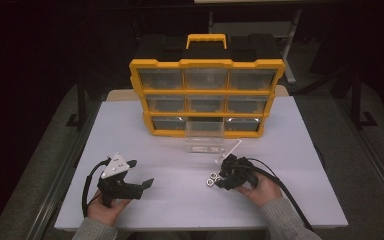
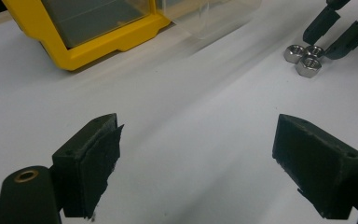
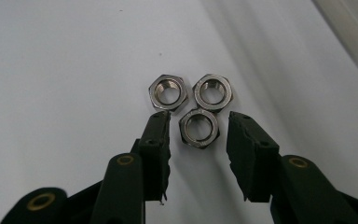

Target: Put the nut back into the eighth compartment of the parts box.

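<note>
Reading left to right. I am holding the left gripper [image 1: 139, 175] low over the white surface [image 1: 180, 195], its jaws standing wide apart with nothing between them; in the left gripper view both pads are framing bare surface. Behind the middle of the scene, the yellow organiser [image 1: 206, 97] is standing upright, and its bottom middle drawer [image 1: 205, 136] is lying pulled out on the surface just in front of it.

Right of centre, three steel nuts [image 3: 190, 105] are lying flat in a tight cluster, touching one another, near the front of the drawer. I am bringing the right gripper [image 3: 198, 128] down over the nearest nut [image 3: 199, 127]. Its jaws are standing partly apart, one on either side of that nut, and a gap is showing on each side, so nothing is clamped as yet.

I am judging the nuts to be small, hard, fairly dense and smooth, hence liable to slide or skitter away if the pads are meeting a corner. The best hold appears to be across two opposite flats of the nearest nut, low against the surface, with the tips kept off its two neighbours [image 3: 168, 92].
</note>
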